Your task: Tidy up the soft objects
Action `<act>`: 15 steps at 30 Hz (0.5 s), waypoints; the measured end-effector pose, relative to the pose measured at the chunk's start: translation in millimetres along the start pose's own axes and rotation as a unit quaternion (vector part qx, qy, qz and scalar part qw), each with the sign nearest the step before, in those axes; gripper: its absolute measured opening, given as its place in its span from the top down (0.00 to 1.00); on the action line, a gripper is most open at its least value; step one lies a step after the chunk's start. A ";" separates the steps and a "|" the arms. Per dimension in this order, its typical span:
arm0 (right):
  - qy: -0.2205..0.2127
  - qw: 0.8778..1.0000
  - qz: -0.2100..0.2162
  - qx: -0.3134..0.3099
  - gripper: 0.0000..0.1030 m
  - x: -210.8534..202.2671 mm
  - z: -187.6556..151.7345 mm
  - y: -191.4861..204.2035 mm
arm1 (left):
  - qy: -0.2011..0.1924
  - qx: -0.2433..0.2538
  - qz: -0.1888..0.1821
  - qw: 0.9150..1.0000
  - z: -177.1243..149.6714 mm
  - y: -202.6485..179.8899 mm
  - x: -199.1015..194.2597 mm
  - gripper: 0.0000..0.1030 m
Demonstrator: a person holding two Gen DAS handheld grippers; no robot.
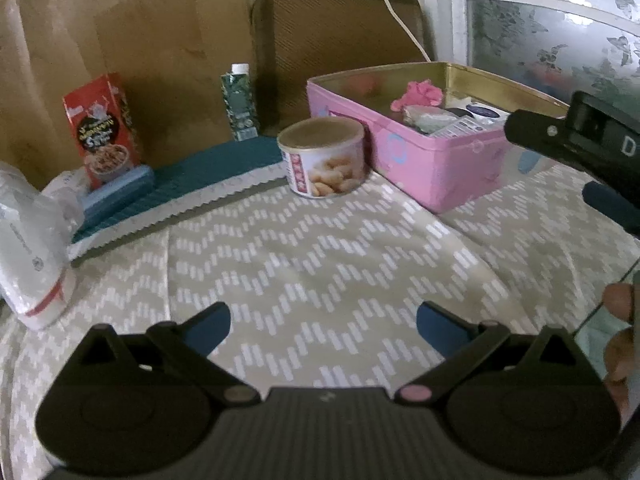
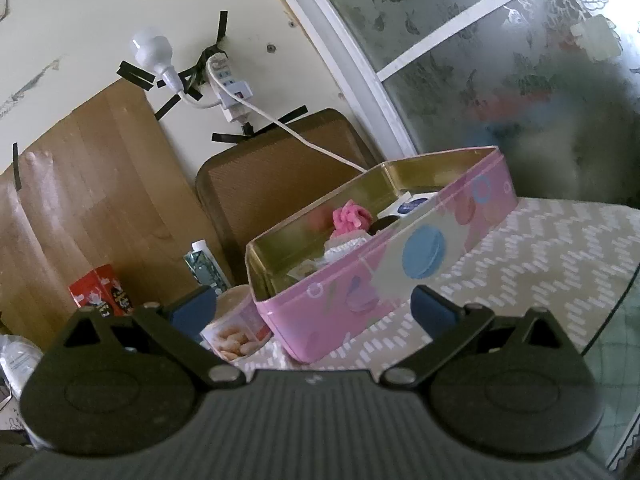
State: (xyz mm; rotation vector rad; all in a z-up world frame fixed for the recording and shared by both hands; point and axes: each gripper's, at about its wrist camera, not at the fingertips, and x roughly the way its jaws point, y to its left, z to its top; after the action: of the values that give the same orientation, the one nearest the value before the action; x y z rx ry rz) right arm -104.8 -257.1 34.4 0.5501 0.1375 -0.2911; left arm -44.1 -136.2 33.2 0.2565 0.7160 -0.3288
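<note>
Left gripper spread wide, empty, over bare cloth. Right gripper likewise agape, empty — just short of pink tin. Pink soft item already inside, beyond — likely sorted.

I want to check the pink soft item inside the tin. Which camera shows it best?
The left wrist view: the pink soft item lies unobstructed in the pink tin. The right wrist view shows it partly hidden behind the tin's wall.
</note>
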 end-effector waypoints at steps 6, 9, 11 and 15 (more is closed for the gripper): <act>0.005 1.000 -0.002 0.004 0.00 1.3 -1.1 -2.0 | 0.011 0.006 -0.022 1.000 -1.6 -5.9 1.0 0.00; 0.007 1.000 -0.003 0.006 0.00 2.1 -1.5 -3.2 | 0.014 0.010 -0.034 0.999 -2.7 -9.2 -0.1 0.00; 0.008 1.000 -0.005 0.007 0.00 2.5 -1.6 -4.0 | 0.015 0.013 -0.038 0.999 -3.0 -11.2 -1.2 0.00; 0.009 1.000 -0.007 0.011 0.00 3.2 -1.9 -4.9 | 0.017 0.014 -0.043 0.999 -2.3 -13.3 -1.9 0.00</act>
State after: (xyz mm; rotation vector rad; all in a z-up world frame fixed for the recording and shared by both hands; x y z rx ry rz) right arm -103.4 -260.8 29.7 0.5731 0.1566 -0.3020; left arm -51.9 -147.3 31.3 0.2595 0.7573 -0.4180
